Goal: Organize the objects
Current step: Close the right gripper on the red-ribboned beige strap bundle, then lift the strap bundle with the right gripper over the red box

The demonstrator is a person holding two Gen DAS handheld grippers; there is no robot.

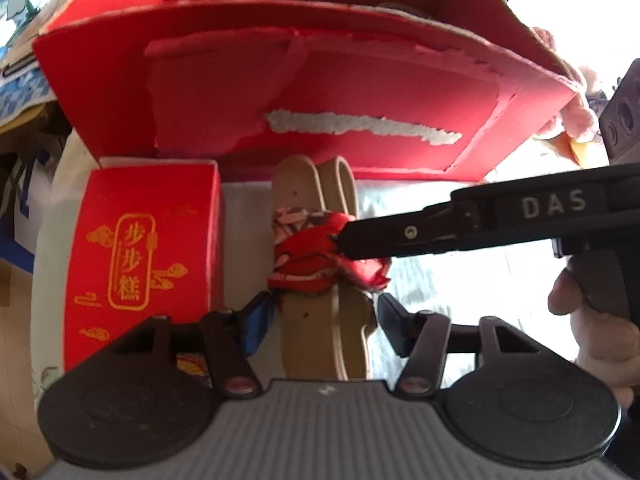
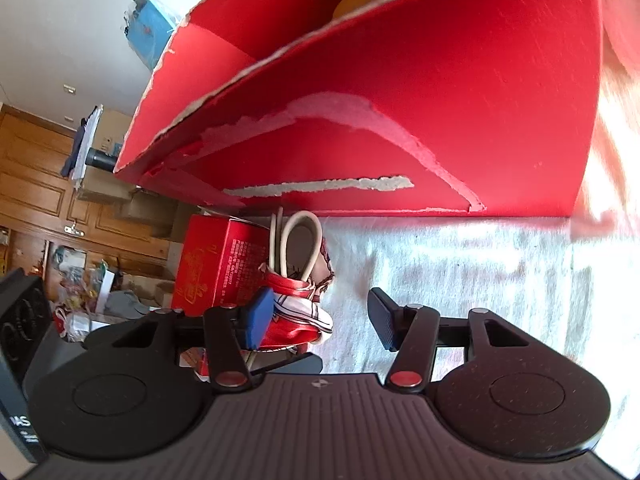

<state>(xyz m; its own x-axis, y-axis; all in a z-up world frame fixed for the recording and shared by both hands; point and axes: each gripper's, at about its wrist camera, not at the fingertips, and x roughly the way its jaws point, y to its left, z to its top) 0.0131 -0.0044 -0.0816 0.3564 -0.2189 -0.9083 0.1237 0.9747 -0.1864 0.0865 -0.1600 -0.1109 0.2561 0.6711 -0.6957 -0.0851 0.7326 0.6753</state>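
Small red box (image 1: 144, 248) seen standing at left on white cloth (image 1: 432, 280); tan belt (image 1: 316, 272), wrapped by red scarf (image 1: 316, 248), laid beside it, long axis pointed toward large red box (image 1: 320, 92); left gripper (image 1: 326, 320) jaws parted astride belt, unpressed; right gripper (image 2: 320, 320) jaws spread beside scarf, nothing gripped

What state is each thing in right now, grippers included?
Large red box: open-topped, paper torn.
Small red box: closed, standing beside the belt.
Belt: folded, tied with a red scarf.
Left gripper: open, straddling the belt.
Right gripper: open at the scarf.
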